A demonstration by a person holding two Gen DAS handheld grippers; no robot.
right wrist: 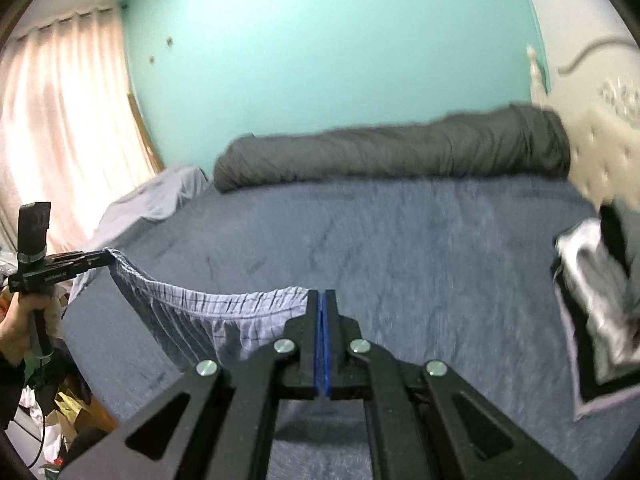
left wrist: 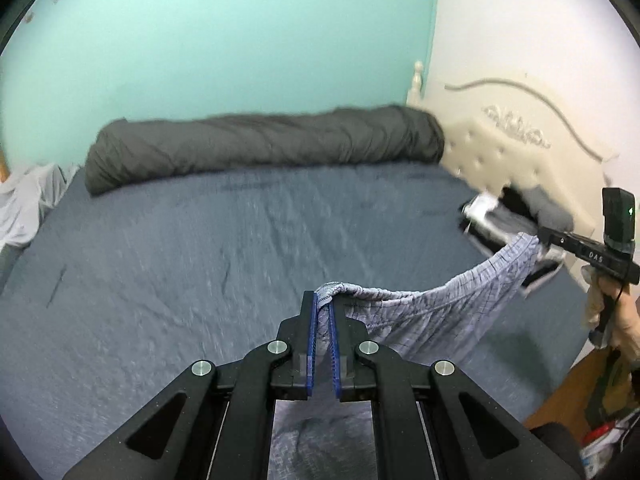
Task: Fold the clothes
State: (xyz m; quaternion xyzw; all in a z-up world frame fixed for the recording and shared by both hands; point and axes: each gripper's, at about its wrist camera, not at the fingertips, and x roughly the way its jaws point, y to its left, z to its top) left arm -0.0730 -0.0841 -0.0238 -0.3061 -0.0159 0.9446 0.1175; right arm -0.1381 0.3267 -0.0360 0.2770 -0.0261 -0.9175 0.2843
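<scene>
A pair of plaid boxer shorts (left wrist: 432,308) hangs in the air above the bed, stretched by its waistband between the two hand-held grippers. The left gripper (left wrist: 323,300) is clenched on one end of the waistband, a bunch of light blue cloth squeezed between its blue pads. The right gripper (right wrist: 322,300) has its jaws pressed together on the other end, the fabric running off to the left from its tip. The waistband sags in a shallow curve between them and the legs of the shorts droop below, clear of the bed.

The bed is covered with a dark blue-grey sheet (left wrist: 208,240), lightly creased and mostly bare. Along its far edge, against the wall, lies a long rolled dark grey duvet (left wrist: 264,140). At the headboard end sits a small stack of folded clothes (right wrist: 596,308) in black, white and grey. A cream tufted headboard (left wrist: 516,148) with a carved, curving top stands against a white wall, with a turned bedpost at its corner. The wall behind the bed is turquoise (left wrist: 224,40).

At the foot end a pale grey cloth (right wrist: 160,196) is draped over the bed corner, and beyond it a light curtain (right wrist: 64,120) glows with daylight. Beside the bed, a wooden floor holds a jumble of bags and clutter (right wrist: 68,416). A person's hand (right wrist: 20,320) grips the left gripper's handle.
</scene>
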